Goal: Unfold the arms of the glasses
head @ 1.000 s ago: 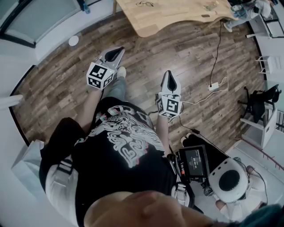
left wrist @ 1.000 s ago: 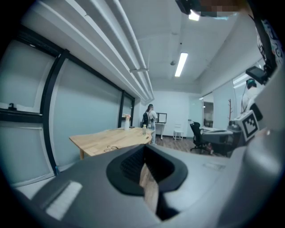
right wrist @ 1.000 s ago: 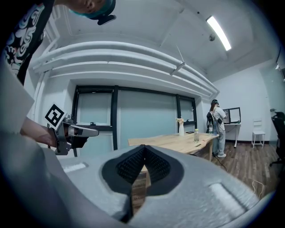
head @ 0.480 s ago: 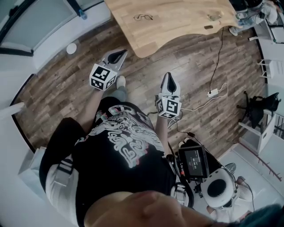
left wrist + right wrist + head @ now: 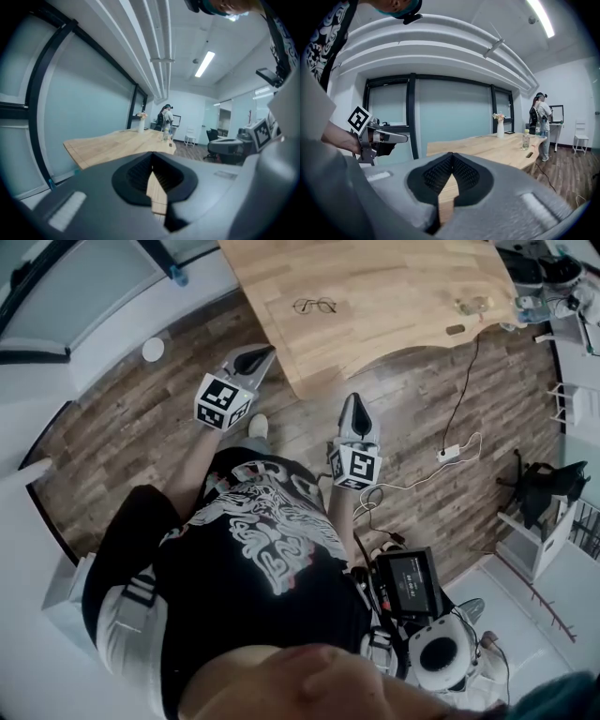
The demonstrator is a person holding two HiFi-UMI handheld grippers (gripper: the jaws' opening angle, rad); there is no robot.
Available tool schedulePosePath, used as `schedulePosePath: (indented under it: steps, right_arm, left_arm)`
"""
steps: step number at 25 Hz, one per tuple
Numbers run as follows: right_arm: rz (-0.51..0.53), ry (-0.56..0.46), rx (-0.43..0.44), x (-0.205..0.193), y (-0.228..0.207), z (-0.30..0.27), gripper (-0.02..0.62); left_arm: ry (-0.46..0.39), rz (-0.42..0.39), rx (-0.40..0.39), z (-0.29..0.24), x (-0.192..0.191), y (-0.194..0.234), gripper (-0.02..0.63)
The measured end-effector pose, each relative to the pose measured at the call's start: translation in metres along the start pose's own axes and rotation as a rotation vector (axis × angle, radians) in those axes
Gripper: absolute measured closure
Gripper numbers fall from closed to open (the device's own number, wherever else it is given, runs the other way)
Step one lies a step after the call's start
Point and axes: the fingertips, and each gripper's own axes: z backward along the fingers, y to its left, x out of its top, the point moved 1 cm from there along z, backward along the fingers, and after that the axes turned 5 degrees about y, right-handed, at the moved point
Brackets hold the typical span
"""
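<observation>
The wooden table (image 5: pixel 412 296) spans the top of the head view. The left tool (image 5: pixel 253 356) and right tool (image 5: pixel 355 409) hang just short of its edge, each pressed together and empty. The glasses (image 5: pixel 314 306) lie on the table, apart from both.

readable text: none | small dark rectangular screen (image 5: pixel 410 581): characters too small to read | black T-shirt's white print (image 5: pixel 272 538): ornament, no letters made out
</observation>
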Motion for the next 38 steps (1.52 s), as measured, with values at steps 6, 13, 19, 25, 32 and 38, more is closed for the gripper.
schedulePosePath:
  steps: [6,13,19,25,32,38]
  right_arm:
    - [0.013,0.022,0.014,0.005,-0.003,-0.035,0.597]
    - [0.051,0.052,0.073,0.012,-0.012,-0.071,0.597]
    - [0.110,0.090,0.163,0.017,-0.021,-0.127,0.597]
    - [0.209,0.122,0.291,0.026,-0.027,-0.183,0.595]
    - [0.217,0.181,0.381,0.018,-0.039,-0.228,0.595]
    - [0.253,0.219,0.449,0.005,-0.035,-0.253,0.595]
  left_arm:
    - [0.014,0.022,0.004,-0.021,0.000,0.028,0.617]
    - [0.016,0.054,0.022,-0.045,0.003,0.045,0.617]
    - [0.042,0.074,0.065,-0.077,0.008,0.065,0.617]
    - [0.074,0.095,0.130,-0.109,0.008,0.081,0.617]
    - [0.145,0.106,0.173,-0.140,-0.009,0.095,0.617]
    - [0.198,0.127,0.202,-0.156,-0.029,0.106,0.617]
